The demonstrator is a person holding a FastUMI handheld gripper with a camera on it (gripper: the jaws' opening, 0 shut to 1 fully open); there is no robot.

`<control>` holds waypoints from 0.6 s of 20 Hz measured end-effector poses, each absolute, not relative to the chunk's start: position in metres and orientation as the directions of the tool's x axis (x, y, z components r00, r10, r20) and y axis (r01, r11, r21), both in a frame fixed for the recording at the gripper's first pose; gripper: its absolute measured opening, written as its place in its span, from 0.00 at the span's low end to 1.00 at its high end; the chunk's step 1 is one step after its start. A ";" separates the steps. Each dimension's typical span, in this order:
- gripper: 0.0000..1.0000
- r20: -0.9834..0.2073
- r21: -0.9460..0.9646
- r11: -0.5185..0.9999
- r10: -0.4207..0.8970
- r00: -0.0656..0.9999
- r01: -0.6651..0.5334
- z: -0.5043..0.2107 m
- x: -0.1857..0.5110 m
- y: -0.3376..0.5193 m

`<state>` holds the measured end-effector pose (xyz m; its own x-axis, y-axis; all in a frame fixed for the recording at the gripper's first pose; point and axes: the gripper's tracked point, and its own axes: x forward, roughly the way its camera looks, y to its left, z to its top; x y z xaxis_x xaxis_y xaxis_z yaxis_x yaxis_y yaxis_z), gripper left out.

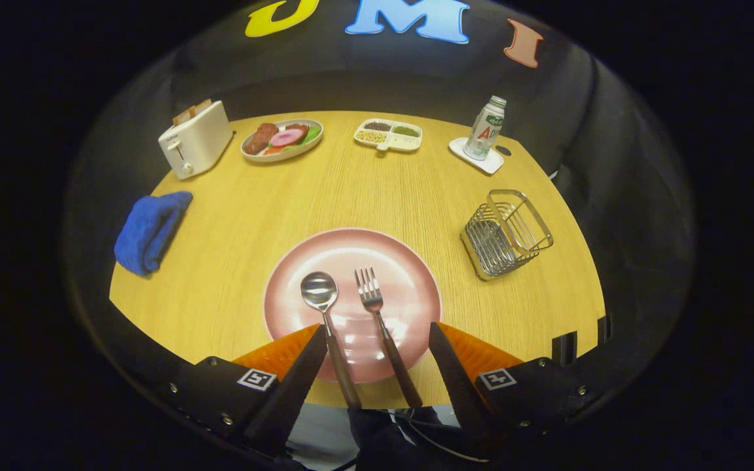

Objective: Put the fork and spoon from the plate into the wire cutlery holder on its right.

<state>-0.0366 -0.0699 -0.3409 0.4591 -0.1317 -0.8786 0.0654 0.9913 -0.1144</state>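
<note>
Two utensils lie side by side on the pink plate [410, 275]: the spoon [320, 291] on the left and the fork [370, 294] on the right, both with dark handles pointing back toward the gripper [375, 337]. Bowl and tines point away, toward the far side of the table [351, 190]. The handle ends reach past the near rim of the plate.

Gripper fingers are spread wide, one on each side of the two handles, holding nothing. The left finger [298, 373] sits just beside the spoon handle; the right finger [452, 373] stands a little apart from the fork handle.

Wire cutlery holder [506, 232] stands upright on the table to the right of the plate, apart from it, with nothing visible inside.

Further out, a folded blue cloth [150, 230] lies near the left edge of the table. Along the far side, from left to right: a white toaster [195, 139] with bread in its slots, an oval dish of food [282, 139], a divided white tray [388, 134] with grains or seeds, and a bottle [485, 129] standing on a white coaster [491, 163].
</note>
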 end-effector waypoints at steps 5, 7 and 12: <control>0.95 -0.911 -0.101 0.994 -0.107 0.398 0.037 -0.360 -0.041 -0.075; 0.95 -0.921 -0.105 0.994 -0.105 0.374 0.022 -0.368 -0.041 -0.078; 0.88 -0.940 -0.096 0.995 -0.080 0.333 -0.031 -0.387 -0.038 -0.080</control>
<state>-0.0380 -0.0801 -0.3872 0.3329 -0.0799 -0.9396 -0.0314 0.9949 -0.0957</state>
